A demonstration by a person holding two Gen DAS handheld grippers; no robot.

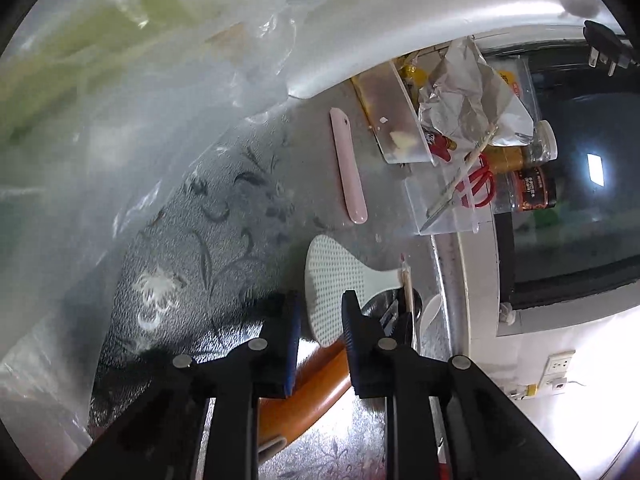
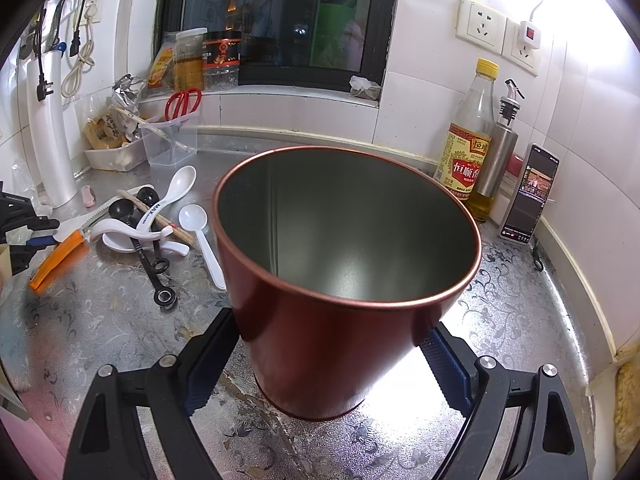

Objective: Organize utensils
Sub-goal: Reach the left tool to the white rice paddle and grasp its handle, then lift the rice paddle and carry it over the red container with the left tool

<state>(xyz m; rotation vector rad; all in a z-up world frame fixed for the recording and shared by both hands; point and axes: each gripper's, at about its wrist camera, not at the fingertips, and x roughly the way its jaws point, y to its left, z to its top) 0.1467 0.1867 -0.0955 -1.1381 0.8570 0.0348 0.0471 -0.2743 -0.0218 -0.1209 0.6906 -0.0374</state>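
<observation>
Clamped between the right gripper's (image 2: 326, 364) blue pads stands a red metal tin (image 2: 340, 280), upright on the patterned steel counter (image 2: 520, 320) and empty inside, so by my reading none of the sorting is done yet. Off to its left the utensils lie in a loose heap: a white plastic spoon (image 2: 202, 236) just beside the tin, black measuring spoons (image 2: 150, 256), white ceramic spoons (image 2: 180, 186), chopsticks (image 2: 156, 216) across them, and an orange-handled serrated knife (image 1: 316, 376) at the edge of the heap. The left gripper (image 1: 320, 344) sits low over that knife with its jaws slightly parted, the orange handle between them; whether the pads actually press on it I cannot tell. Everything in the heap is still to be moved into the tin. A crinkled plastic bag of greens (image 1: 100, 100) crowds the left gripper's side. Farther back are a pink stick-like handle (image 1: 348, 164), a clear box with red scissors (image 2: 183, 104), and jars on the sill; vinegar and oil bottles (image 2: 468, 148) and a phone (image 2: 530, 192) stand right of the tin, well clear
</observation>
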